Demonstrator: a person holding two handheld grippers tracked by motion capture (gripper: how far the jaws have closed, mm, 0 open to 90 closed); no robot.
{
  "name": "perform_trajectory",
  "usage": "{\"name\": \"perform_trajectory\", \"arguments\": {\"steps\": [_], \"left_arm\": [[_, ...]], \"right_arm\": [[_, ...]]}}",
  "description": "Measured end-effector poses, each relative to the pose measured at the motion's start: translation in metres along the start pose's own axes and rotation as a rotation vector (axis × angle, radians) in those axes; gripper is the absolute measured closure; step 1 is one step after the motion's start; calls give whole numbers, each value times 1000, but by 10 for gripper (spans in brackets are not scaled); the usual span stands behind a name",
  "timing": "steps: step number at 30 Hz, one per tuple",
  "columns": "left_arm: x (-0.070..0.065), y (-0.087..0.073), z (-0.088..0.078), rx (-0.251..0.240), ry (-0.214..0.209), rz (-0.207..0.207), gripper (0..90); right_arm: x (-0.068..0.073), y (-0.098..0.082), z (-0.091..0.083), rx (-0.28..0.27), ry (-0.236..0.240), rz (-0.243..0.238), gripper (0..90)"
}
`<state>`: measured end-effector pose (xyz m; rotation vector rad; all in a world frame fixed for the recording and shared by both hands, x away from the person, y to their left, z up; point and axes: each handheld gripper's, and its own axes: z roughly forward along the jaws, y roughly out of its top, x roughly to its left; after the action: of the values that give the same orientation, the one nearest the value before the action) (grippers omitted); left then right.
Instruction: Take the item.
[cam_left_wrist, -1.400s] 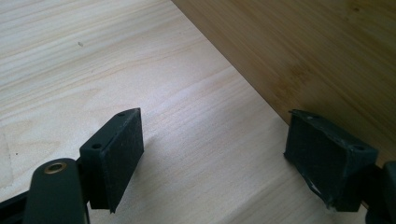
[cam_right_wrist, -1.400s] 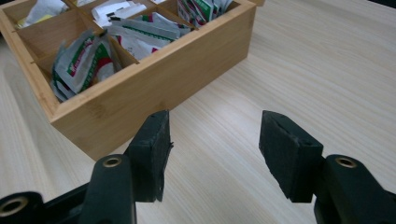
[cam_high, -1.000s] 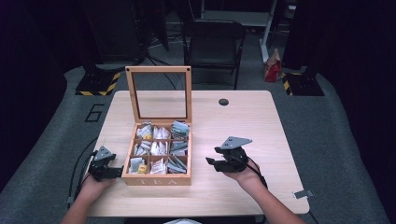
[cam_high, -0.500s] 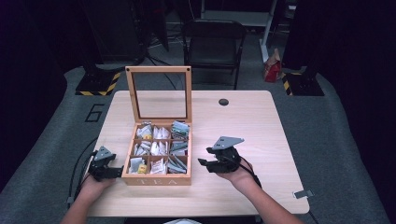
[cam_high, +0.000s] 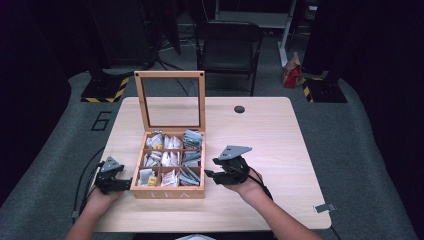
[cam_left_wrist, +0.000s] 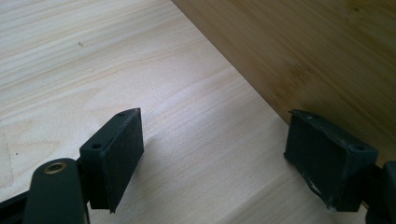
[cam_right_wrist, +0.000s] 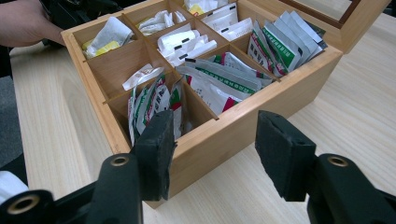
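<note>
Wooden tea box sits near the table's front edge, lid upright, compartments filled with tea packets. Left gripper rests against its left wall, jaws apart, empty. Right gripper hovers just right of it, jaws apart, empty.

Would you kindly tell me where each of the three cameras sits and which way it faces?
High view: above the person's side, facing forward and down on the table; forearms, left gripper, right gripper.
Left gripper view: on the left gripper, facing tabletop and tea box wall.
Right gripper view: on the right gripper, facing into the box.
All share the box.
</note>
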<state>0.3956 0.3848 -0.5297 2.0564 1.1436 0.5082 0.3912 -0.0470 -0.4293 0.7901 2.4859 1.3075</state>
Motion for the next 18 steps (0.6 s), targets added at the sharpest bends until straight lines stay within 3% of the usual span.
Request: {"name": "perform_trajectory", "arguments": {"steps": [18], "left_arm": [[0,0,0,0,0,0,190]], "right_arm": [[4,6,14,-6,18,3,545]]}}
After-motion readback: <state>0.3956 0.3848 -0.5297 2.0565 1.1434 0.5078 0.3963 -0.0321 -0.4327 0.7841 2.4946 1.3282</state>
